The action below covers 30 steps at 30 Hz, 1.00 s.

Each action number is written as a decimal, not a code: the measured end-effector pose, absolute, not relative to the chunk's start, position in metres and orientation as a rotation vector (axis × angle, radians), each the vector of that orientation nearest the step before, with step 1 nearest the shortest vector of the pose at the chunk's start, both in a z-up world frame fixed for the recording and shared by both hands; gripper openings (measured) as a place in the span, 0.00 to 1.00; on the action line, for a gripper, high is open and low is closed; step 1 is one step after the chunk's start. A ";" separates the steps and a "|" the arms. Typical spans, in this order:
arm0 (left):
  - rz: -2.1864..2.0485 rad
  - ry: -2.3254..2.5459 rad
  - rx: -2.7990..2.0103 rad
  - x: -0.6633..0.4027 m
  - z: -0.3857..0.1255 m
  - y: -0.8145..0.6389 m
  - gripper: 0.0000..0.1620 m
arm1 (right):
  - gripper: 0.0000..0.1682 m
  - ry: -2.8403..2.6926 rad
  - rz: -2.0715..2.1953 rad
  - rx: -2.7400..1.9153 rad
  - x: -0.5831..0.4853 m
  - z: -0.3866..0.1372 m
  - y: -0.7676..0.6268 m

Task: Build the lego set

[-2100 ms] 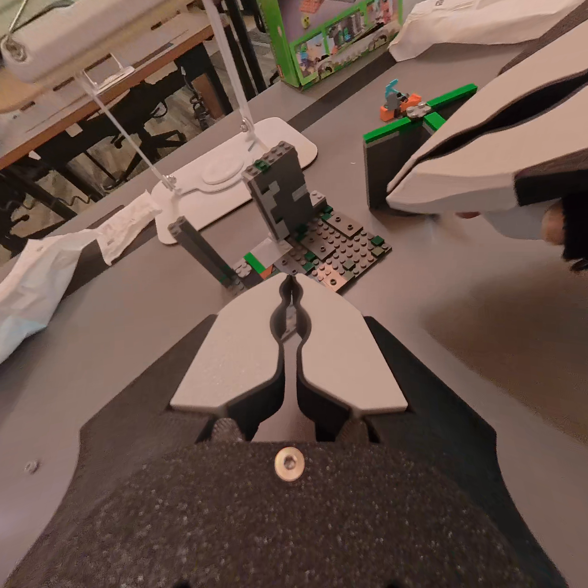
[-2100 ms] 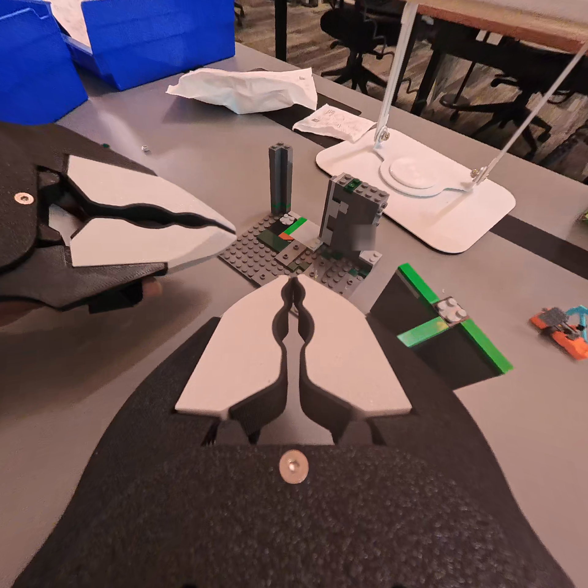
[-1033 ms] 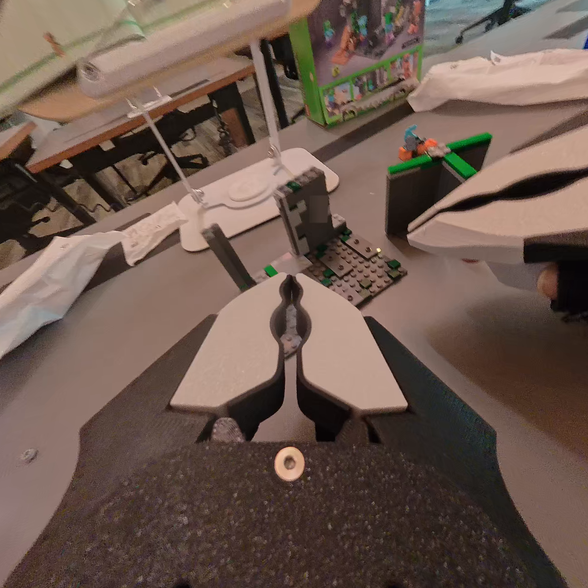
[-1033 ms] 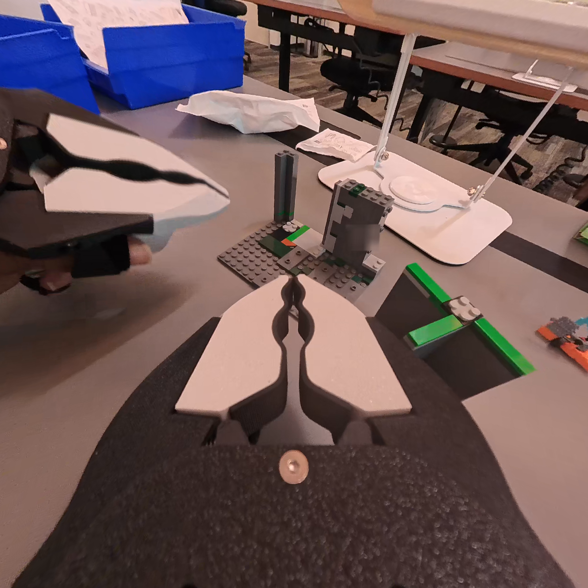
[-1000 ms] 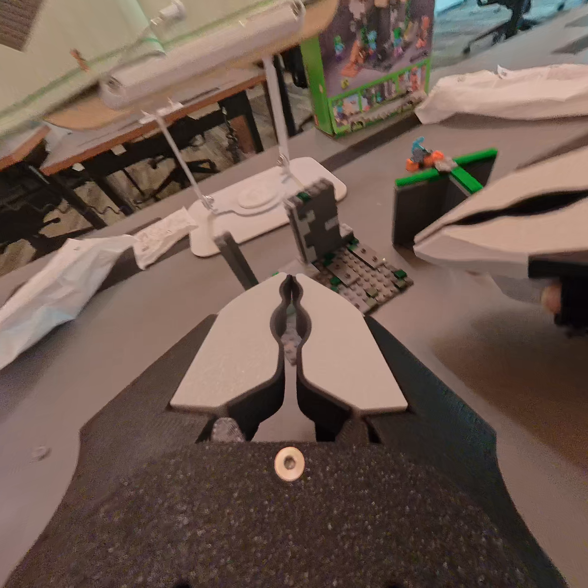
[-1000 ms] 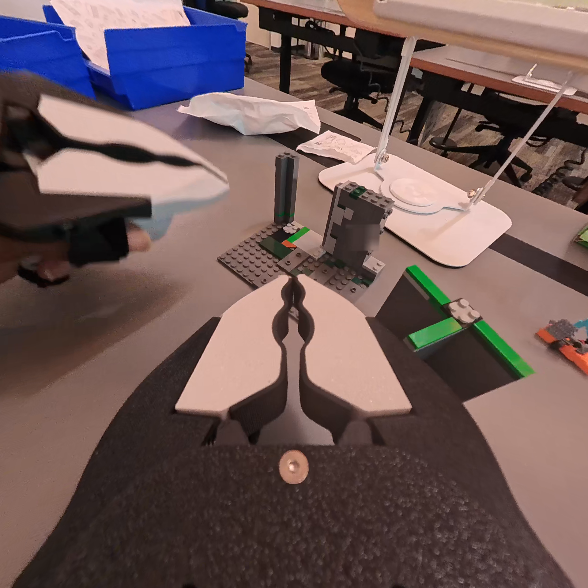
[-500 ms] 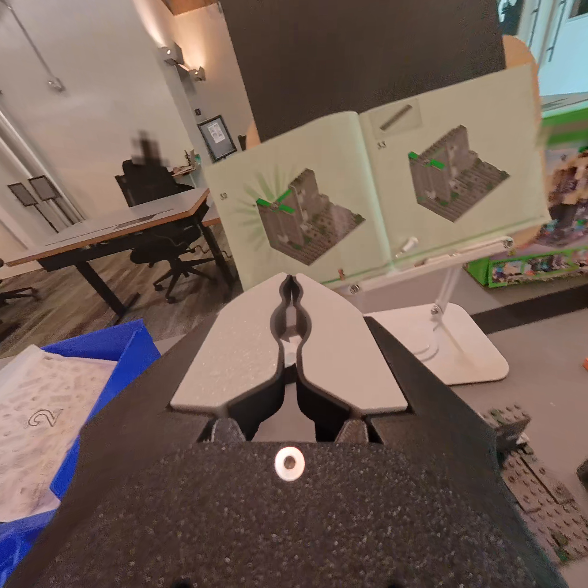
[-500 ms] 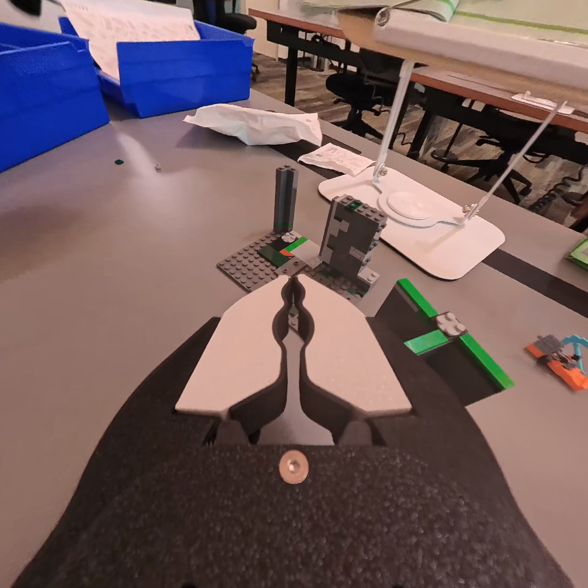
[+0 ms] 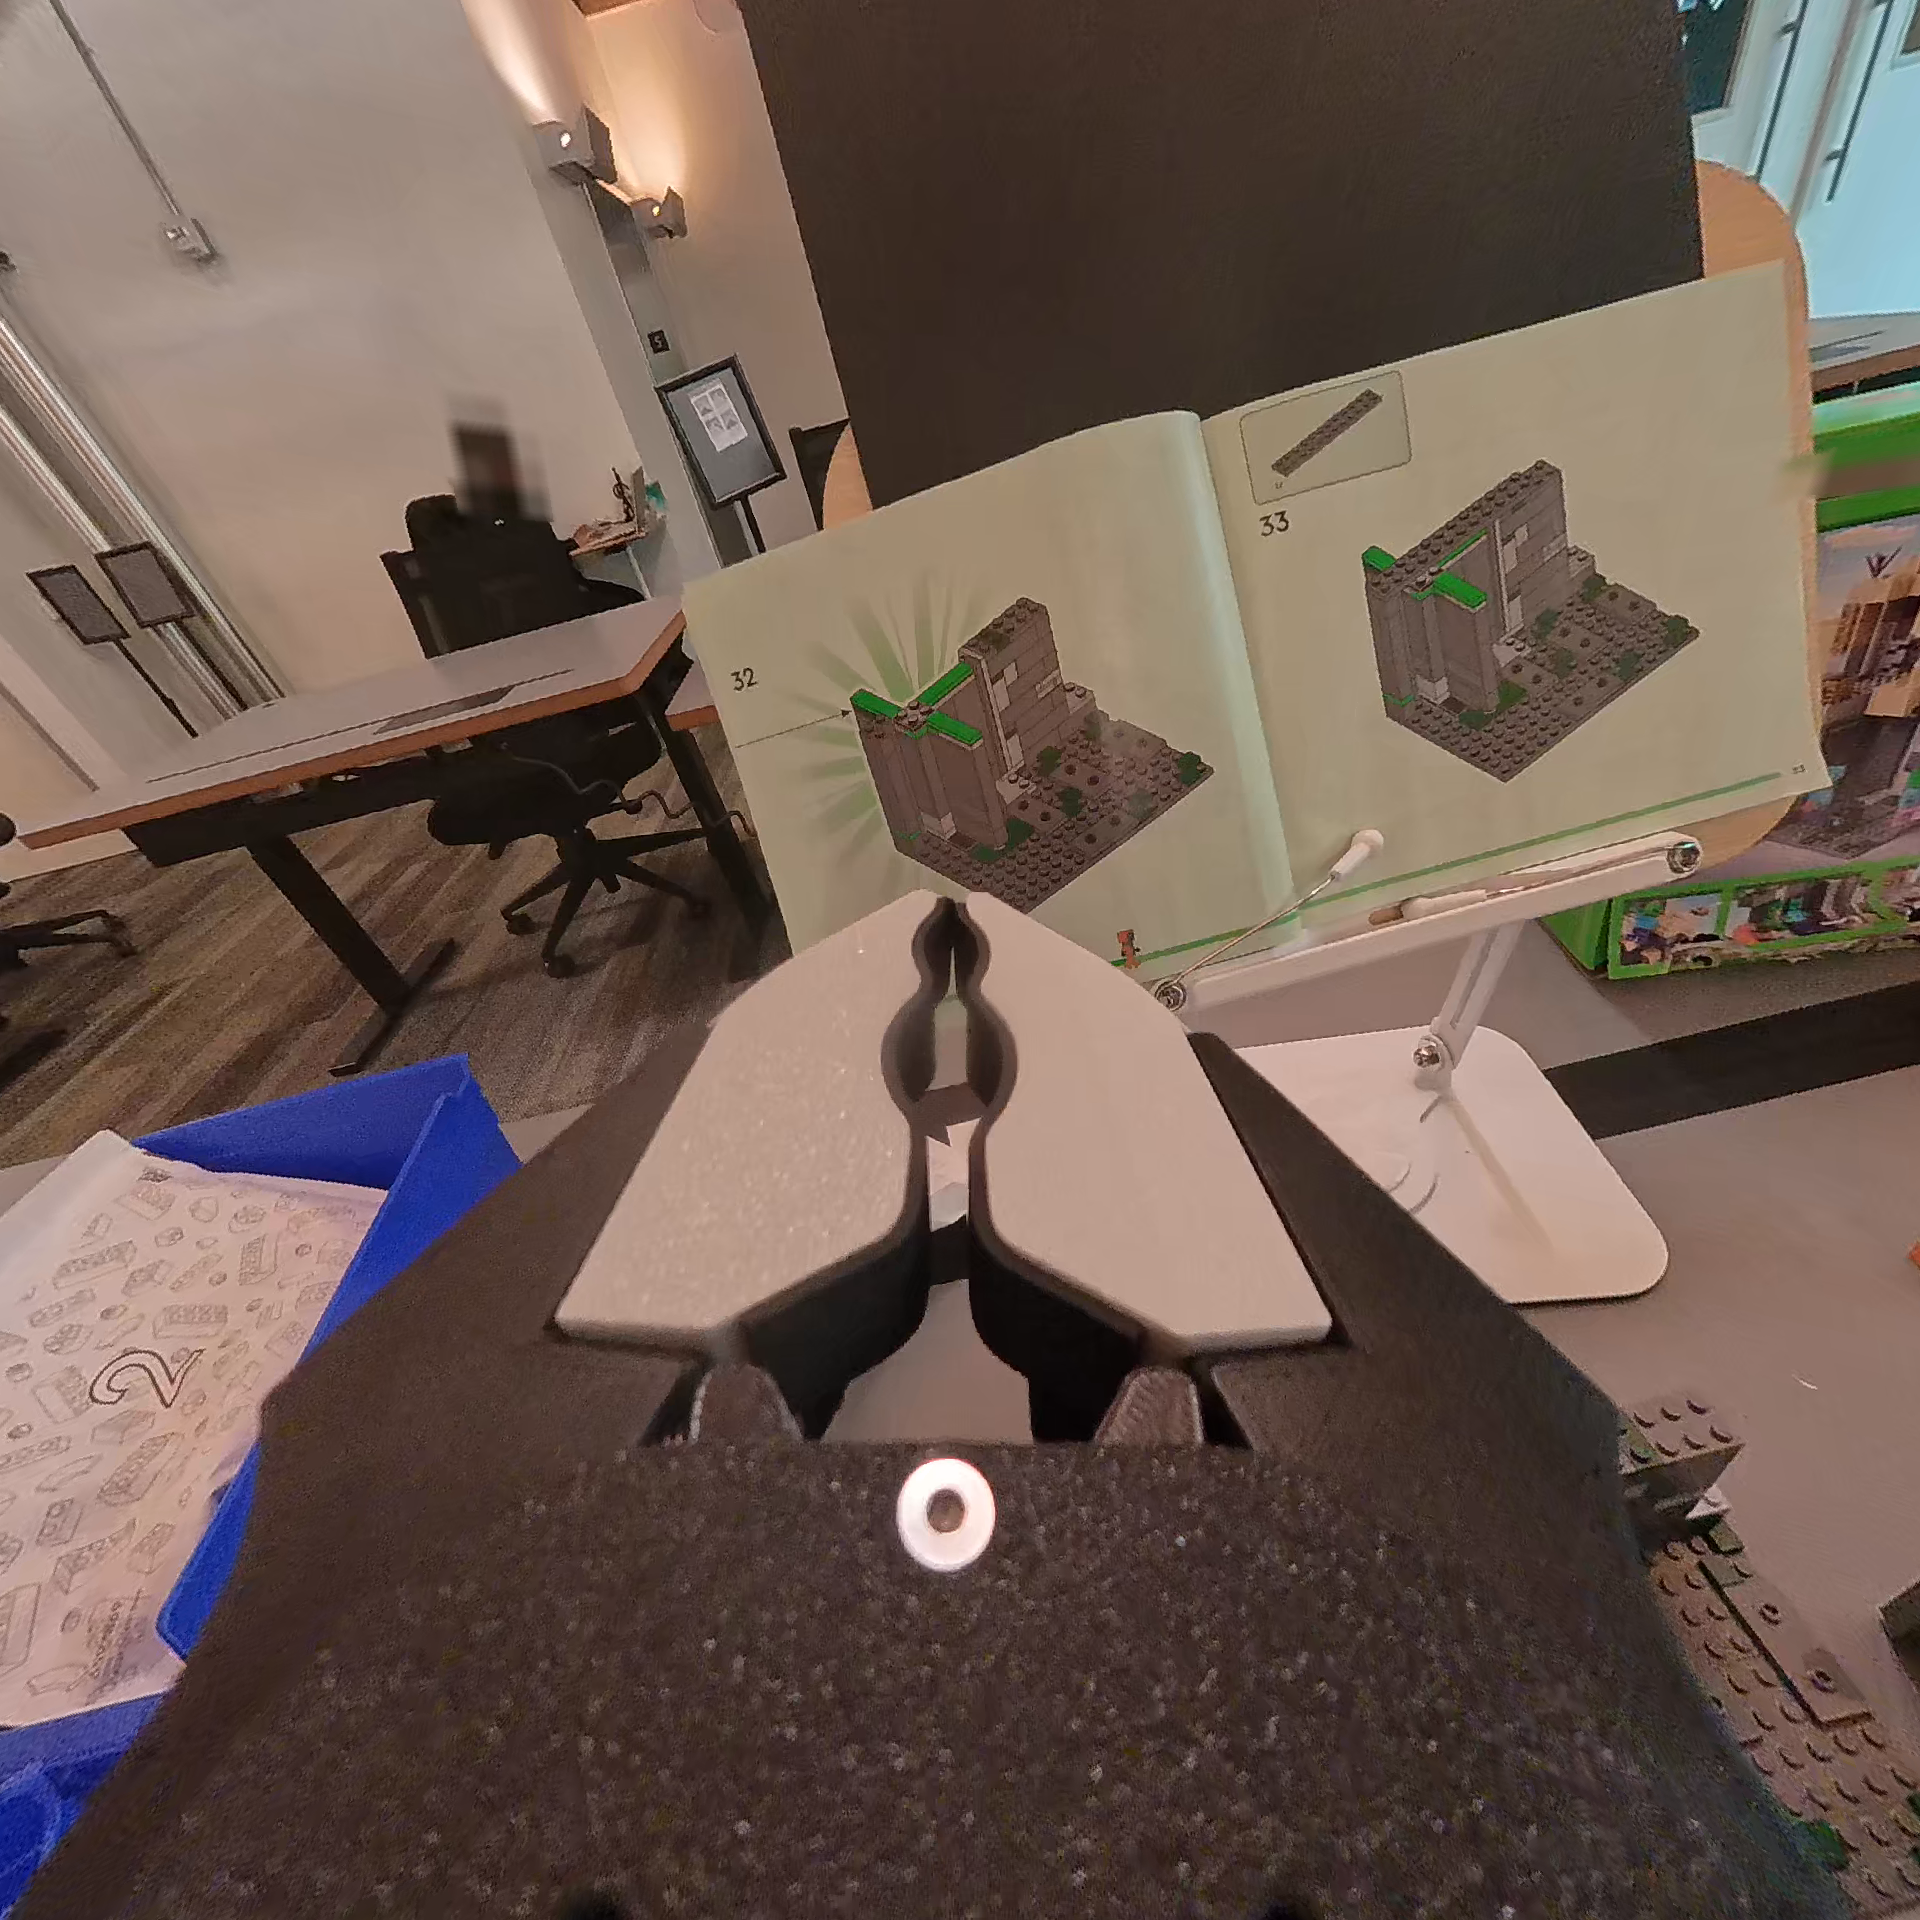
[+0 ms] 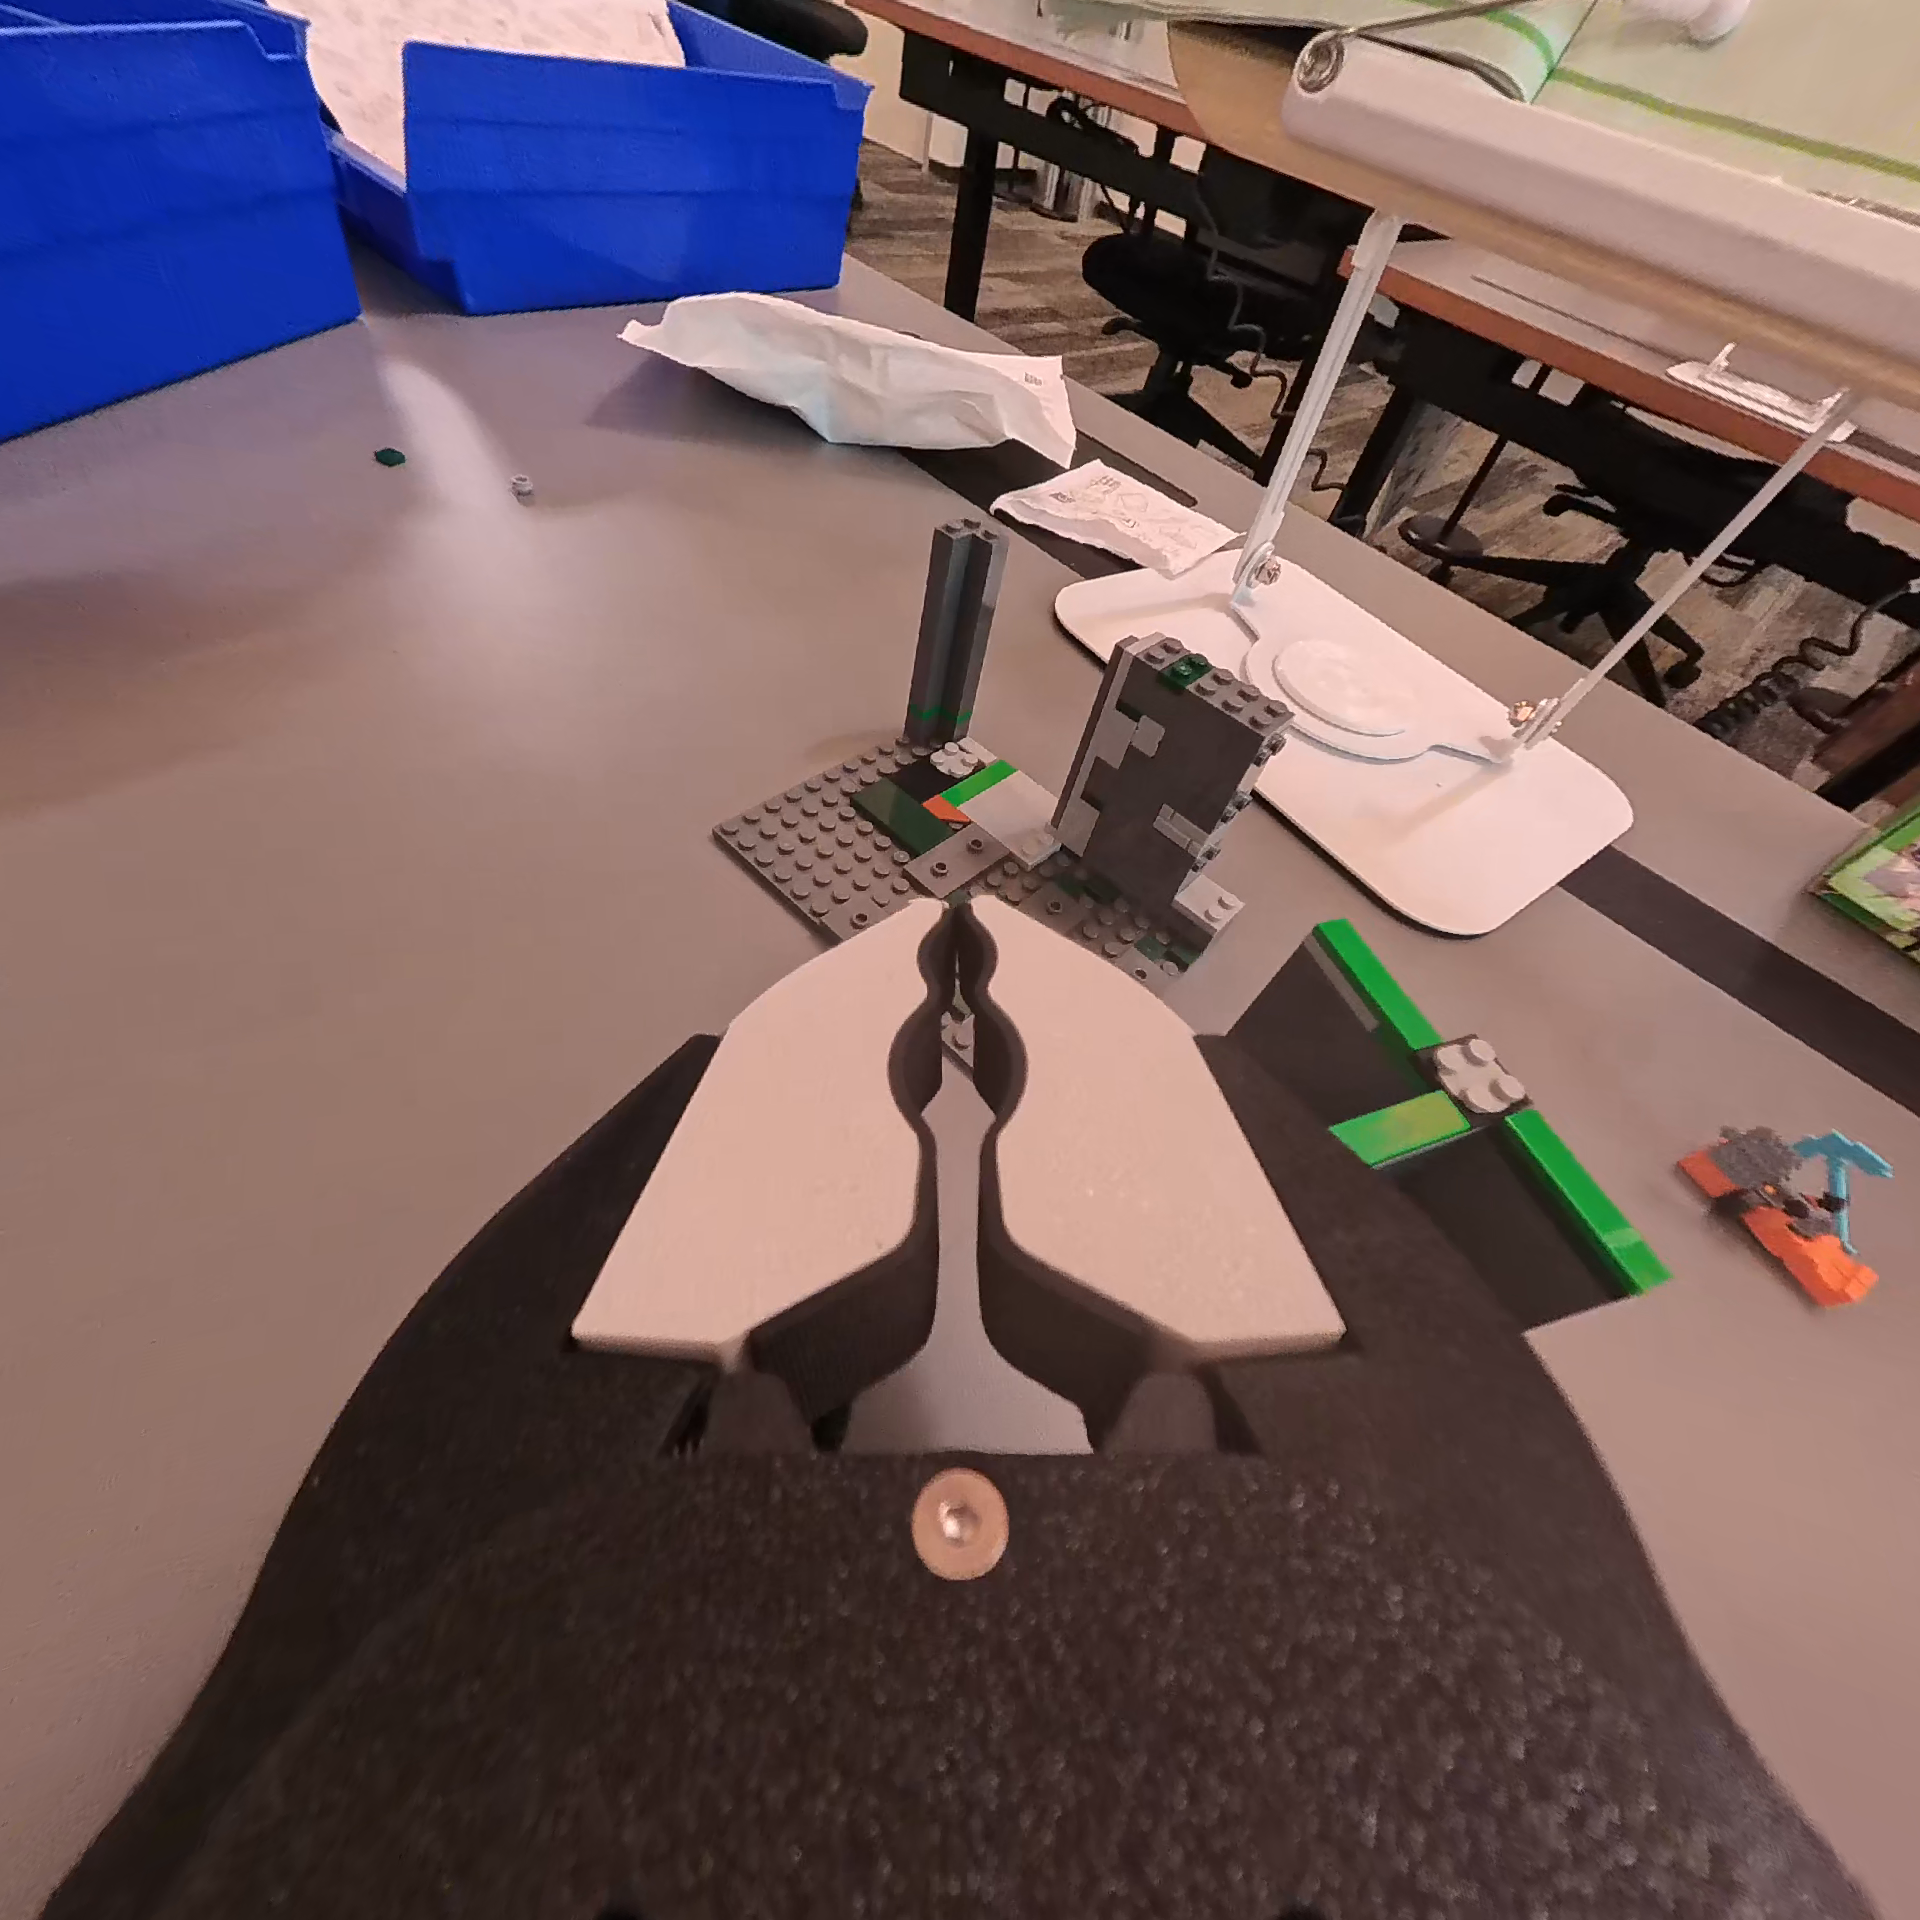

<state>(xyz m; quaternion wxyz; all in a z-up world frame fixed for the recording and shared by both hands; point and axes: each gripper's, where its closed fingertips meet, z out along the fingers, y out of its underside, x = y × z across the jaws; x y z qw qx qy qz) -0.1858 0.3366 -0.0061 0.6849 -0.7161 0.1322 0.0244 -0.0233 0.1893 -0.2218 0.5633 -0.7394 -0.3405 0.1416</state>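
The lego build stands on a grey baseplate (image 10: 810, 852) on the grey table, with a tall dark grey pillar (image 10: 956, 623) and a grey wall (image 10: 1164, 769) on it. A dark wall section with green plates (image 10: 1455, 1122) lies to its right. My right gripper (image 10: 954, 914) is shut and empty, low over the table just in front of the baseplate. My left gripper (image 9: 948, 914) is shut and empty, raised and pointing at the open instruction booklet (image 9: 1247, 675) on its stand. A corner of the baseplate (image 9: 1787, 1704) shows at the lower right of the left wrist view.
The stand's white base (image 10: 1403, 748) sits behind the build. A small orange build with a cyan tool (image 10: 1787, 1205) lies far right. Blue bins (image 10: 623, 166), a white paper bag (image 10: 862, 374) and two tiny loose pieces (image 10: 523, 484) are at the back left. A green lego box (image 9: 1766, 914) stands behind the stand. There is about 30 cm between the tips of the two grippers. Between my right fingertips and the tall dark grey pillar (image 10: 956, 623) there is roughly 15 cm.
My left gripper rose from beside the build and swung up to face the booklet, leaving the right wrist view. My right gripper stayed shut, almost in place.
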 end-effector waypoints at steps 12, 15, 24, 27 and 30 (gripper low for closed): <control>-0.090 0.340 -1.579 -0.163 -0.013 0.305 0.00 | 0.00 -0.776 0.335 -1.744 -0.021 -0.222 0.192; -0.159 0.399 -1.594 -0.147 -0.034 0.279 0.00 | 0.00 -0.767 0.330 -1.741 -0.018 -0.220 0.192; -0.233 0.550 -1.762 -0.113 -0.146 0.227 0.00 | 0.00 -0.755 0.317 -1.736 -0.013 -0.217 0.193; -0.240 0.573 -1.826 -0.107 -0.185 0.221 0.00 | 0.00 -0.756 0.320 -1.744 -0.014 -0.220 0.193; -0.266 0.647 -1.870 -0.097 -0.224 0.213 0.00 | 0.00 -0.765 0.320 -1.750 -0.015 -0.223 0.192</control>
